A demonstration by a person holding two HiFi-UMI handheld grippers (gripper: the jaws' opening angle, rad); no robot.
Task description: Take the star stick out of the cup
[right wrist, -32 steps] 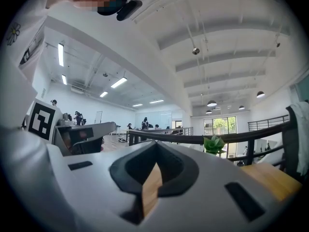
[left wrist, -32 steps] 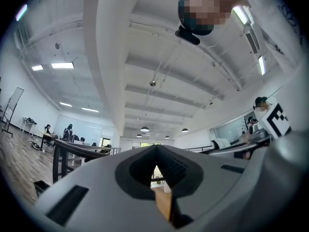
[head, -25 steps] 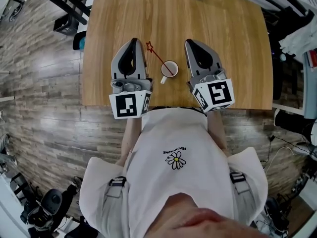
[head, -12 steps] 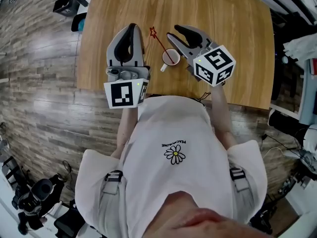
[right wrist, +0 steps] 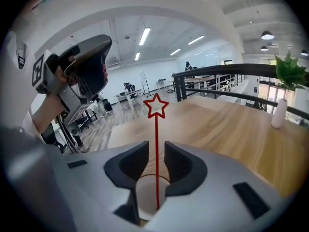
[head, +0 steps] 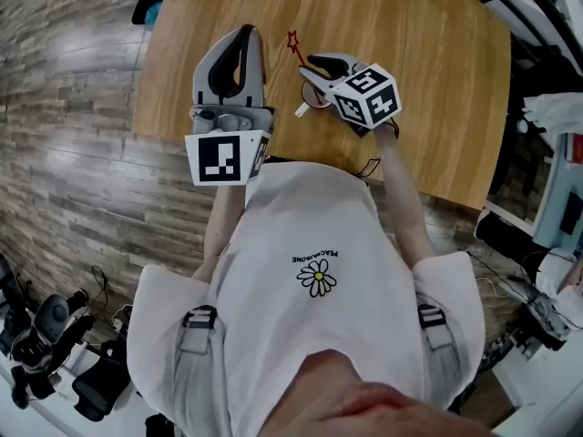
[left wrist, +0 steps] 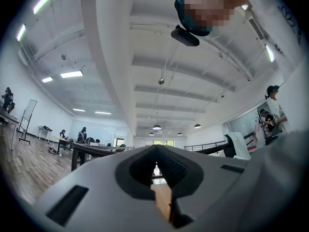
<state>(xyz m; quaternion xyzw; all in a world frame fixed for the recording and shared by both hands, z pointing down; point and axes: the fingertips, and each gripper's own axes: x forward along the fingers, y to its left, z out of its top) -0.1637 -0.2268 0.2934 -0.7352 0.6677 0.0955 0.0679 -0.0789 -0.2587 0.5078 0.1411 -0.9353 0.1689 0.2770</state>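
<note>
At lower centre of the right gripper view, a thin red star stick (right wrist: 156,127) stood upright in a round white cup (right wrist: 147,197) on the wood-grain bench (right wrist: 227,129), its outlined star uppermost. The right tongs (right wrist: 155,148) straddled its shaft without touching it, their jaws still apart though they had just been closing. The left tongs (left wrist: 156,151) were pressed together, empty.

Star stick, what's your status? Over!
Right tongs open, just closing, star stick between, ungripped. Stick in cup. Left tongs shut, empty. Nothing blocking.
</note>
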